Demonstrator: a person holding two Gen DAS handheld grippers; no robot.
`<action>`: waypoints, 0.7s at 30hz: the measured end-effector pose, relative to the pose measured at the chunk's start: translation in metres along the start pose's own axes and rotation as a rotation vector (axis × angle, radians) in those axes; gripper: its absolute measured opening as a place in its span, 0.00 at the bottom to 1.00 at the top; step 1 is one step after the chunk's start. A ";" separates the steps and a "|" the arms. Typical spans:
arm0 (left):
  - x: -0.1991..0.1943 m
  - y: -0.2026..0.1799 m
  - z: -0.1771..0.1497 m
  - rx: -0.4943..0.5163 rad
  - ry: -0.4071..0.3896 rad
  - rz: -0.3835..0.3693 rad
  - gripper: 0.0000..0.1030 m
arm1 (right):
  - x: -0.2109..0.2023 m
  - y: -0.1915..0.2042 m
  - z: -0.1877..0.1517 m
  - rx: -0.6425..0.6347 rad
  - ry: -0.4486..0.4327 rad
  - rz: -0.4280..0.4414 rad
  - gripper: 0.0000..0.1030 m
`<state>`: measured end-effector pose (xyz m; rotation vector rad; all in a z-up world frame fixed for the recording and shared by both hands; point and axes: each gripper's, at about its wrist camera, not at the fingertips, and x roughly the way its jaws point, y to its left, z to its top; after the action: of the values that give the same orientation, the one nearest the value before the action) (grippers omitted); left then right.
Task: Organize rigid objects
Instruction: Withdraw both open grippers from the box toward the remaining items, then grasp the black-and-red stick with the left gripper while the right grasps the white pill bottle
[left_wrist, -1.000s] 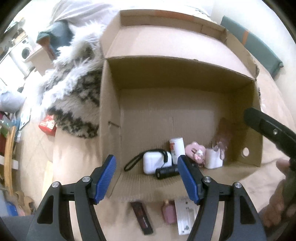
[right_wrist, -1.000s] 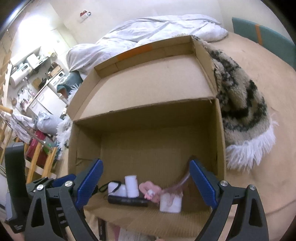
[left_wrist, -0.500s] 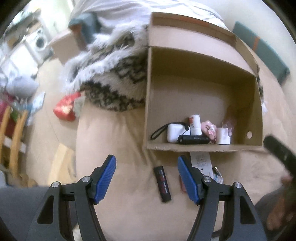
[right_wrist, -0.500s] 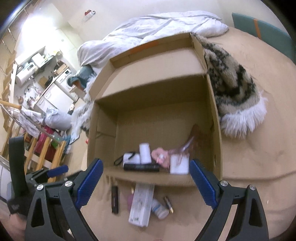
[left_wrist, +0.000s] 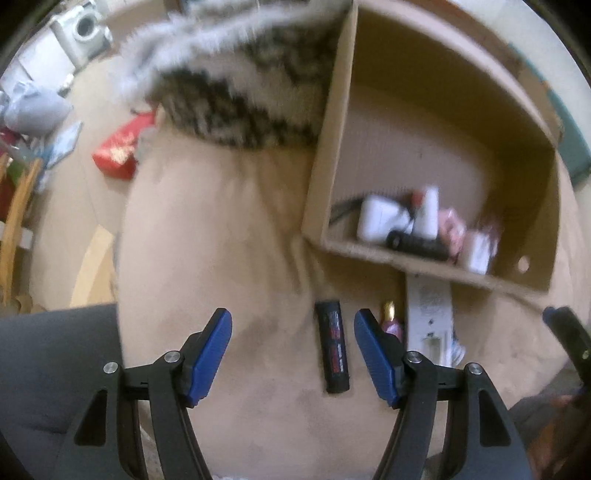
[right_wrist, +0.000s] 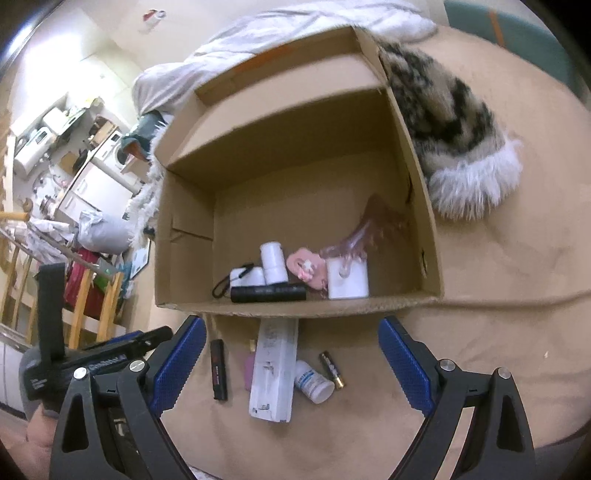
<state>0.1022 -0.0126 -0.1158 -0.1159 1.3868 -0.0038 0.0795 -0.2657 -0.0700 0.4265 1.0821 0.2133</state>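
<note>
Your left gripper (left_wrist: 293, 352) is pointing steeply down at the tan bed cover (left_wrist: 207, 236) with its blue pads standing apart and gripping nothing; the black stick with red lettering (left_wrist: 333, 350) is lying on the cover between the pads, closer to the right one, and touching neither. Just past that right pad a small pink bottle with a gold cap (left_wrist: 390, 318) is peeking out, and beside it a long white box (left_wrist: 430, 317) is running back under the near wall of the cardboard box (left_wrist: 417, 258). Your right gripper (right_wrist: 291, 363) is also standing open and empty, hovering over the same loose row: the white box, then a white pill bottle (right_wrist: 313, 381) lying on its side, then a battery (right_wrist: 331, 370). All of these are lying on the cover in front of the cardboard box. Inside it, crowded against the near wall, are sitting a black torch (right_wrist: 268, 293), a white case with a black strap (right_wrist: 246, 277), a white cylinder (right_wrist: 273, 263), a pink item (right_wrist: 304, 266) and a white cup (right_wrist: 348, 280) holding a clear pinkish piece. A spotted fur throw (right_wrist: 448, 122) is lying by the box's far right corner.
</note>
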 end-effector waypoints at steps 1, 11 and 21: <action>0.007 0.000 -0.002 -0.002 0.024 -0.005 0.63 | 0.003 0.000 0.000 0.001 0.007 -0.006 0.97; 0.053 -0.035 -0.017 0.094 0.116 0.032 0.55 | 0.037 -0.020 -0.009 0.073 0.156 -0.096 0.97; 0.063 -0.034 -0.023 0.124 0.138 0.020 0.17 | 0.080 -0.032 -0.038 0.198 0.375 0.017 0.39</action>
<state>0.0934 -0.0527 -0.1790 0.0024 1.5213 -0.0821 0.0815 -0.2557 -0.1640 0.5881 1.4756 0.2061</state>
